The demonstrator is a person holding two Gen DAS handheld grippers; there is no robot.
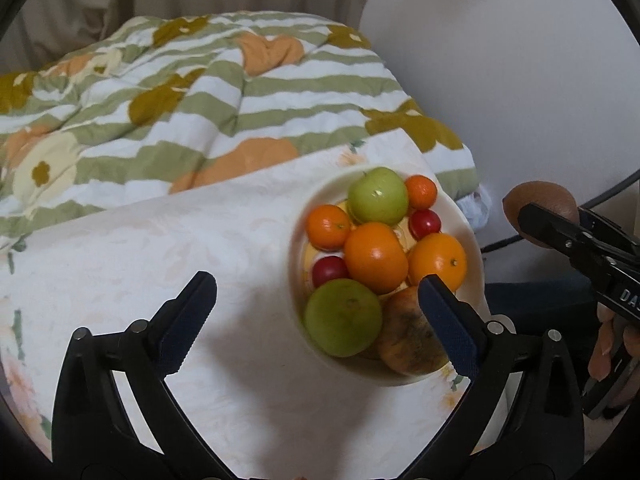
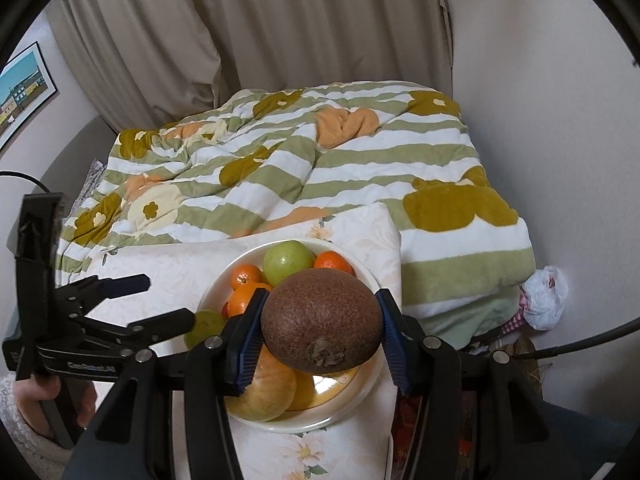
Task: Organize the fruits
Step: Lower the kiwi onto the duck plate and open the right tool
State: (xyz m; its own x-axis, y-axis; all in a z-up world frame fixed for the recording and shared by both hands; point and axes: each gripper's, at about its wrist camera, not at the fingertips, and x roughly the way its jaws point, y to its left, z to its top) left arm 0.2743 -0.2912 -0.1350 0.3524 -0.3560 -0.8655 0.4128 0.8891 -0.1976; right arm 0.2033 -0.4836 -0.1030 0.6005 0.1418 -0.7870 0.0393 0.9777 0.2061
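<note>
- We held the kiwi clenched between the pads of the right gripper, gripped across its middle so the round, fuzzy body would not roll out — it hung just above the near part of the bowl, not yet set down.
- The left gripper stood released, jaws spread wide with nothing between them; its right finger overlapped the near rim of the bowl, over the mottled yellow-brown fruit. We judged it parked to the left so the right hand had a clear way in.
- The bowl sat on a pale floral cloth near the right edge of the bed, close to us — a spot both hands could reach.
- Inside, the fruit was heaped: a green apple at the far side, oranges in the middle, small red fruits tucked in the gaps, another green fruit at the near left.
- The pile was crowded, so we thought the kiwi needed a hollow to rest in, or it might roll off onto the cloth.
- The striped quilt lay bunched farther back.
</note>
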